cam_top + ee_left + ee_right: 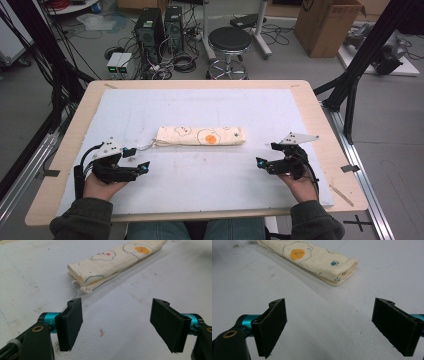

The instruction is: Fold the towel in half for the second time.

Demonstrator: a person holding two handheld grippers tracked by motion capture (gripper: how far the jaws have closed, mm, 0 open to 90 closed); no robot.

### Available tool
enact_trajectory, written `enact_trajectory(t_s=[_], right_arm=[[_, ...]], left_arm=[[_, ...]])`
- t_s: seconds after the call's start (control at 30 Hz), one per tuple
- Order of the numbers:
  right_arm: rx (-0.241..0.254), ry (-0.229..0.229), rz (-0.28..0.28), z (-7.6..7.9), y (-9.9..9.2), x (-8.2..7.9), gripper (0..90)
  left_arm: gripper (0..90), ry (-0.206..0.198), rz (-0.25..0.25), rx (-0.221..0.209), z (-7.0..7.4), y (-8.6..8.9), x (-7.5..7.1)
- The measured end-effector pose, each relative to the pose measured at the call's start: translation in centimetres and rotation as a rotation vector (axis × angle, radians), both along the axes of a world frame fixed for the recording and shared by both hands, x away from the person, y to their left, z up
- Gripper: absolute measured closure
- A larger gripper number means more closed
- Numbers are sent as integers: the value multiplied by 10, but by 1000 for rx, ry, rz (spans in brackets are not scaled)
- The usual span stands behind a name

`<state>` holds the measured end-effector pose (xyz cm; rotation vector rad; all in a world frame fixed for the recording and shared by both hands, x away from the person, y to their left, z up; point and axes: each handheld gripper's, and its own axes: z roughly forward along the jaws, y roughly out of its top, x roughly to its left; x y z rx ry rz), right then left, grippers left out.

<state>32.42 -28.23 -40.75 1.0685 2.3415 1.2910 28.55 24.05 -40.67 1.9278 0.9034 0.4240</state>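
1. In the high view a folded cloth (200, 135) lies at the middle of the frame on a white mat (200, 110). The mat covers most of a light wooden table (320, 112).
2. The cloth is cream-coloured and folded into a long, narrow bundle that runs from left to right. It bears printed fried-egg outlines, one with an orange yolk just right of its middle.
3. The left gripper (135, 161) sits at the lower left of the high view, held in the person's left hand (102, 186). Its tips point toward the right of the frame. It lies below and to the left of the cloth's left end, near it but apart.
4. In the left gripper view its two black jaws stand wide apart at the bottom corners of the frame, with nothing between them but bare mat. The cloth (115, 261) stretches from the centre toward the upper right, with its frayed end and a loose thread nearest the left jaw.
5. The right gripper (265, 163) sits at the lower right of the high view, held in the right hand (304, 186). Its tips point toward the left of the frame. It lies below and to the right of the cloth's right end, apart from it.
6. In the right gripper view its jaws are likewise spread wide and hold nothing. The cloth (312, 258) lies across the upper middle of the frame, its folded end with a small teal paw print toward the right.
7. A black stool (229, 41) stands on the floor beyond the table at the top centre of the high view, and a cardboard box (325, 25) sits at the upper right.
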Motion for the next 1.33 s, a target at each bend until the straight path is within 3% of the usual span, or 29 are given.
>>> enact_trajectory(t_s=[0.5,0.77,1.33], right_arm=[[11,6,-41,-7,-13,-13,121],[13,24,-32,-13,-14,-17,120],[-12,1,-22,-13,-9,-22,120]], left_arm=[[264,-2,5,-11,-3,4,-11],[259,-5,10,0,-5,6,-18],[250,-21,21,2,-6,7,-20]])
